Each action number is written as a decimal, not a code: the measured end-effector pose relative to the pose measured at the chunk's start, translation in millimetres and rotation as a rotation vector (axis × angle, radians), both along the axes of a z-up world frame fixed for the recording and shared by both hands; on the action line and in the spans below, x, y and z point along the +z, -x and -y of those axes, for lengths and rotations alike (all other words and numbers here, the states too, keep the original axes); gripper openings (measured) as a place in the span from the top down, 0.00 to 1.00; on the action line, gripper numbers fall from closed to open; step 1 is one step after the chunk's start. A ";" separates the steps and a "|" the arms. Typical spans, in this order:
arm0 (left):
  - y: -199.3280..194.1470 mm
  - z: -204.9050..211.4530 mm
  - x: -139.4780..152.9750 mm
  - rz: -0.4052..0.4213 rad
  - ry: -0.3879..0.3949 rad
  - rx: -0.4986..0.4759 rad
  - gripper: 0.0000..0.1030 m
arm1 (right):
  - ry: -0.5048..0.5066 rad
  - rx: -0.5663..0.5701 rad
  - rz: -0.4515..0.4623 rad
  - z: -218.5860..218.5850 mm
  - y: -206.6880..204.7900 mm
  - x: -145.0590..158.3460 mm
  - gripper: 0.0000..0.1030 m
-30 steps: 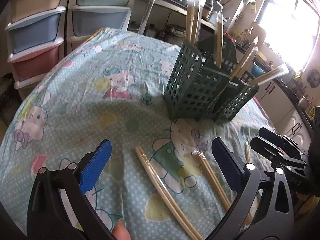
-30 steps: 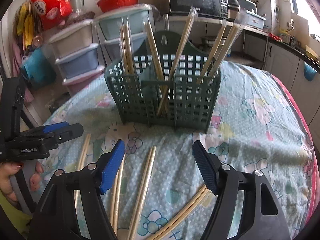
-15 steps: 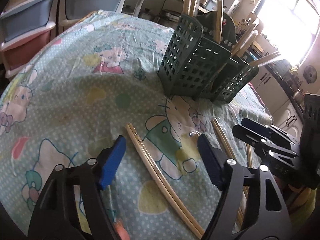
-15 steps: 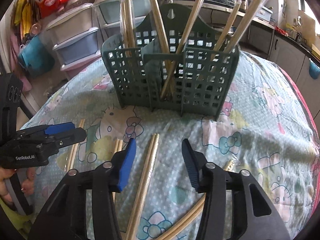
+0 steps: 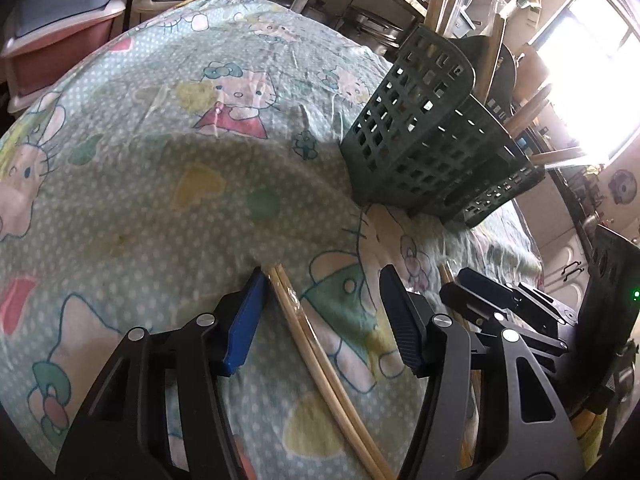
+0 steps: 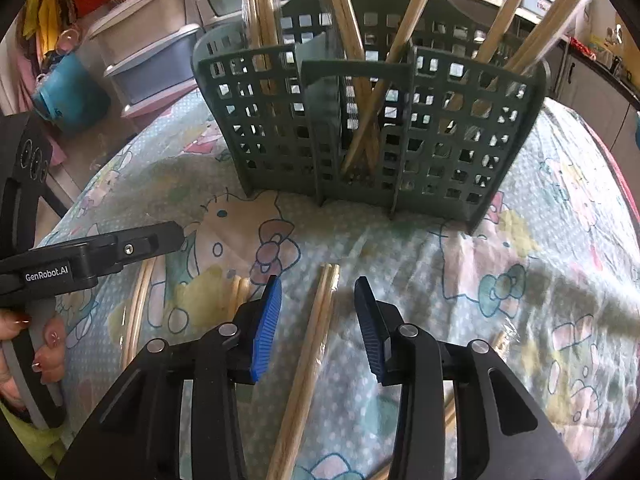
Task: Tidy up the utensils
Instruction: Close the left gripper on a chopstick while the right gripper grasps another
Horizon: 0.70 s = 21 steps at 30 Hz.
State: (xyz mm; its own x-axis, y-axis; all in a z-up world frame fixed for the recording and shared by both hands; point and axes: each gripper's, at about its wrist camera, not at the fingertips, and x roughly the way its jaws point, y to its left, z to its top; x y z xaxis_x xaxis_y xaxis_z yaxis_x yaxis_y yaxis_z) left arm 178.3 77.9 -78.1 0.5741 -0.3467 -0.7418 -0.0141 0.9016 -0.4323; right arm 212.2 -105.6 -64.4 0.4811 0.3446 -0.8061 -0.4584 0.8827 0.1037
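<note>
Left gripper jaws parted, low over the Hello Kitty tablecloth, straddling a wrapped chopstick pair lying flat in front of the green utensil caddy; the pair sits just beside the left blue pad, contact unclear. Right gripper also parted, nothing clamped, straddling another wrapped chopstick pair in front of the caddy, clear of both pads. Caddy stands upright with several chopstick pairs leaning in its compartments. More loose chopsticks lie on the cloth in front of the caddy, under the left gripper.
</note>
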 end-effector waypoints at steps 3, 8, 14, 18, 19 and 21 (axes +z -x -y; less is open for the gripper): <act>-5.0 -0.3 -1.2 0.005 -0.021 0.004 0.60 | 0.006 0.000 -0.018 -7.2 -7.7 -1.8 0.65; -9.1 -8.5 -3.9 0.003 -0.048 0.030 0.84 | 0.014 -0.014 -0.052 -14.2 -21.8 -5.6 0.68; -8.5 -15.1 -6.7 0.005 -0.055 0.037 0.93 | 0.022 -0.018 -0.041 -16.9 -23.1 -7.2 0.79; -6.4 -15.1 -5.4 0.007 -0.054 0.031 0.95 | -0.008 -0.029 -0.042 -6.0 -18.8 -6.7 0.90; -5.4 -15.1 -4.8 0.007 -0.051 0.031 0.95 | -0.018 -0.032 -0.041 -3.8 -16.9 -5.2 0.91; -2.6 -15.8 -2.5 0.012 -0.043 0.028 0.96 | -0.034 -0.033 -0.036 2.1 -13.0 -2.0 0.93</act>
